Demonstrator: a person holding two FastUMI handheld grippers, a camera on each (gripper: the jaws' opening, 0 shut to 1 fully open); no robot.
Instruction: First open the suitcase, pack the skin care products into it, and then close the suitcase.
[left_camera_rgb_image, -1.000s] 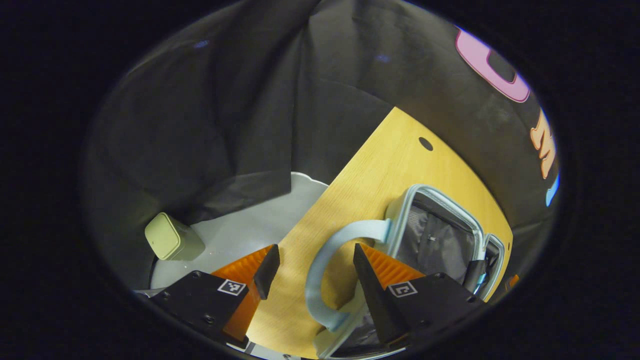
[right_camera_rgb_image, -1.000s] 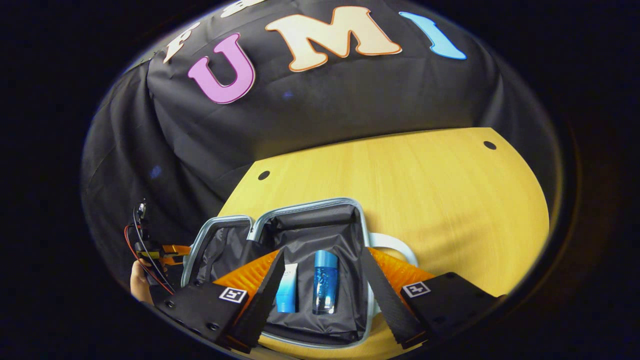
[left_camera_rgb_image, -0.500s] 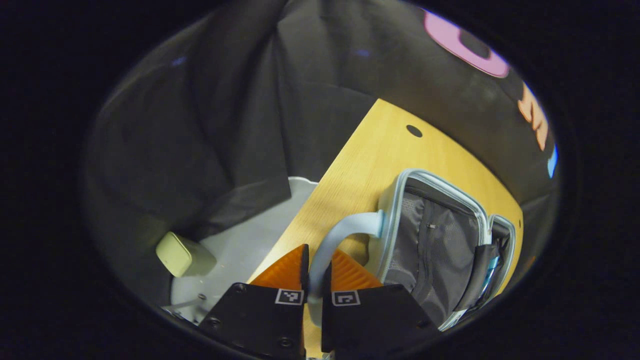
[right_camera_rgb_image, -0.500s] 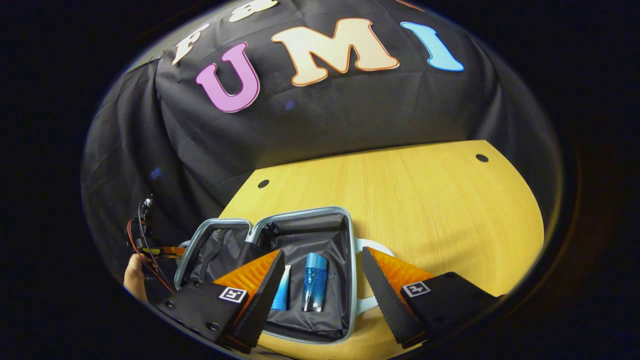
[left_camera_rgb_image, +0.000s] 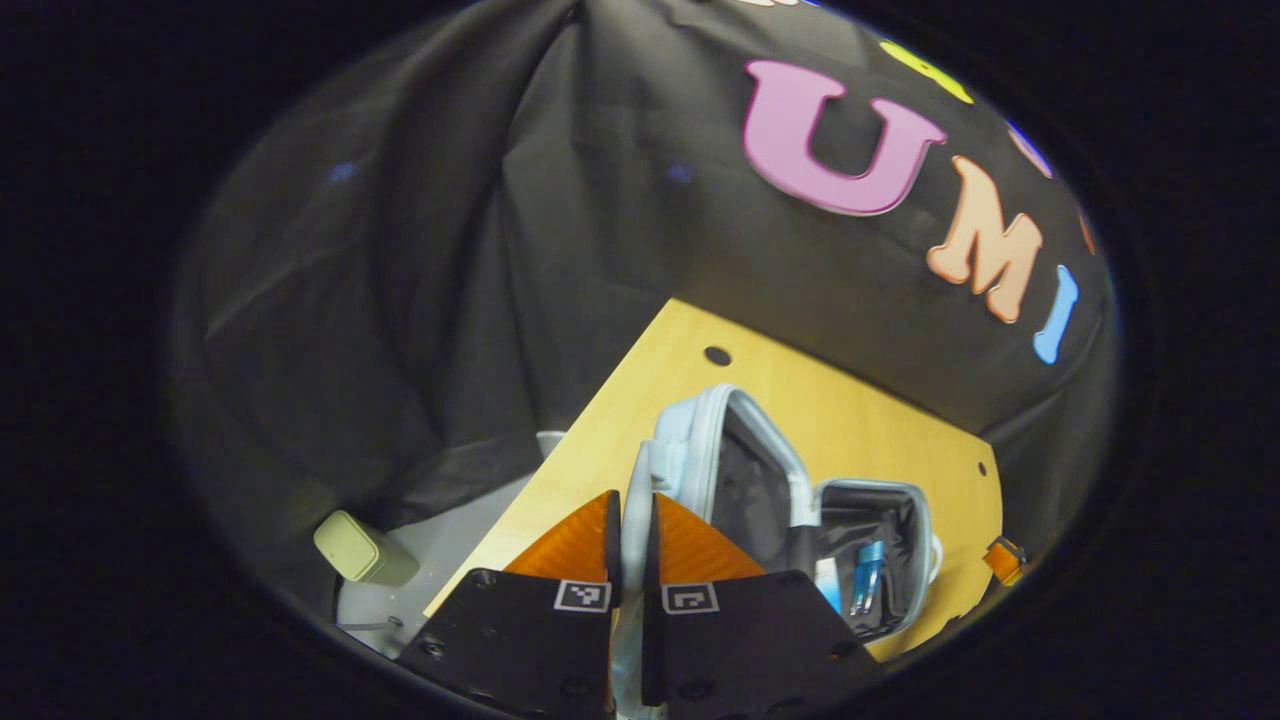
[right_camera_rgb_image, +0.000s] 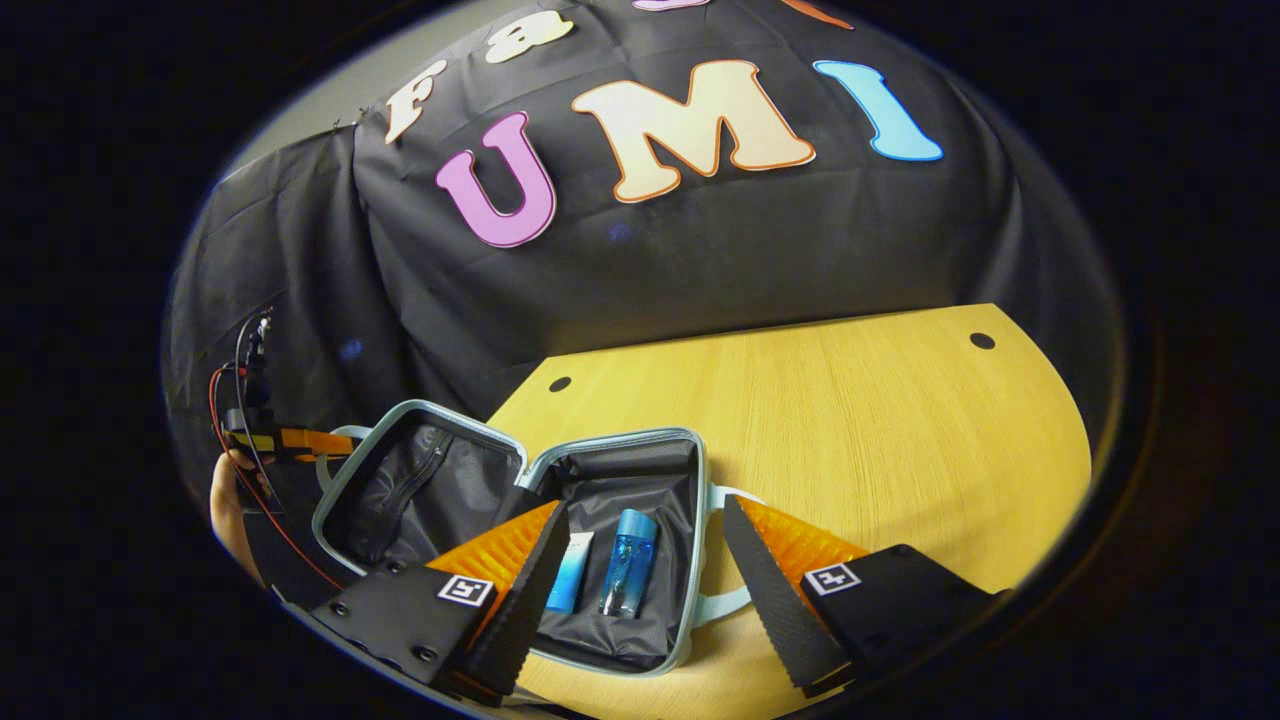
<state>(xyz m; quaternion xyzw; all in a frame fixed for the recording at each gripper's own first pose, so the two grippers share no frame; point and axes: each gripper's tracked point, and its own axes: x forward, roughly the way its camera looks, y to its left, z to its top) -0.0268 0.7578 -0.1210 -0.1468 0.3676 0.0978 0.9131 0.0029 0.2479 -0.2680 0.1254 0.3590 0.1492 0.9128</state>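
A pale blue suitcase (right_camera_rgb_image: 620, 440) lies open on the wooden table (right_camera_rgb_image: 850, 420). Its lid half (left_camera_rgb_image: 700, 420) is tilted up, grey lining facing the base half. My left gripper (left_camera_rgb_image: 632, 502) is shut on the lid's pale blue handle (left_camera_rgb_image: 642, 470). In the right gripper view that left gripper (right_camera_rgb_image: 300, 440) shows at the lid's far edge, held by a hand (right_camera_rgb_image: 228, 490). A blue bottle (right_camera_rgb_image: 628, 565) and a white-and-blue tube (right_camera_rgb_image: 568, 578) lie side by side in the base half. My right gripper (right_camera_rgb_image: 643, 512) hovers open above them, touching nothing.
A second handle (right_camera_rgb_image: 738, 560) sticks out from the base half on its right side. A pale green box (left_camera_rgb_image: 360, 548) stands on the light floor left of the table. The table's right part (right_camera_rgb_image: 950, 470) is bare wood, with black cloth walls behind.
My left gripper shut on the lid's handle, then raised the lid from flat toward upright. The right gripper stayed open and drew back slightly from the products.
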